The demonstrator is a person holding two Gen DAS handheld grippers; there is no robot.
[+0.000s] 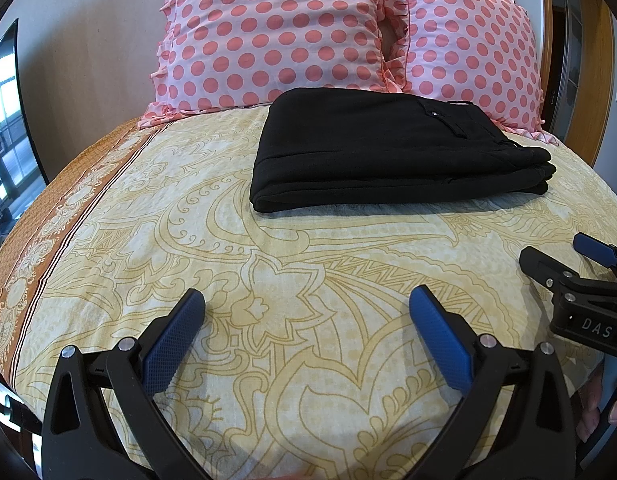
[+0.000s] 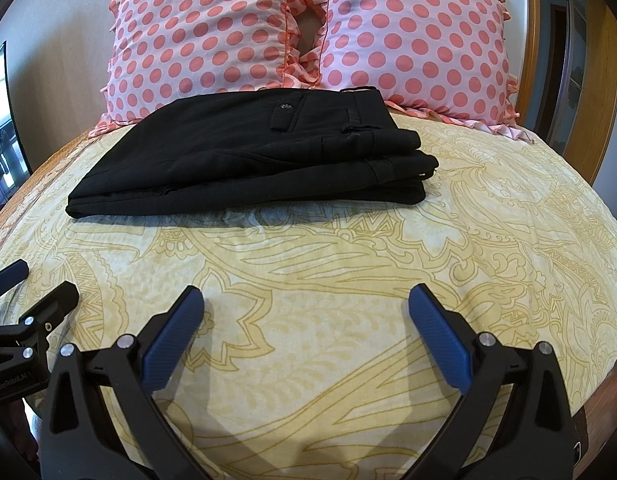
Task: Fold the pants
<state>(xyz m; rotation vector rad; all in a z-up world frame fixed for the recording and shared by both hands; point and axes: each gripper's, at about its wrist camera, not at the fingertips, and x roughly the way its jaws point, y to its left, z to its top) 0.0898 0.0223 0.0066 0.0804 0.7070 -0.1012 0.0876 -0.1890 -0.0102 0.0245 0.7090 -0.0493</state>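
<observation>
Black pants (image 1: 388, 148) lie folded into a neat stacked rectangle on the yellow patterned bedspread (image 1: 268, 264), just in front of the pillows; they also show in the right wrist view (image 2: 244, 156), waistband and back pocket on top. My left gripper (image 1: 306, 300) is open and empty, held over the bedspread well short of the pants. My right gripper (image 2: 306, 300) is open and empty too, also short of the pants. The right gripper shows at the right edge of the left wrist view (image 1: 564, 256), and the left gripper at the left edge of the right wrist view (image 2: 36, 284).
Two pink polka-dot pillows (image 1: 268, 36) (image 1: 468, 52) lean against the headboard behind the pants. An orange patterned border (image 1: 48, 248) runs along the bed's left edge. A window (image 1: 4, 120) is at far left, wooden door frames (image 1: 588, 60) at right.
</observation>
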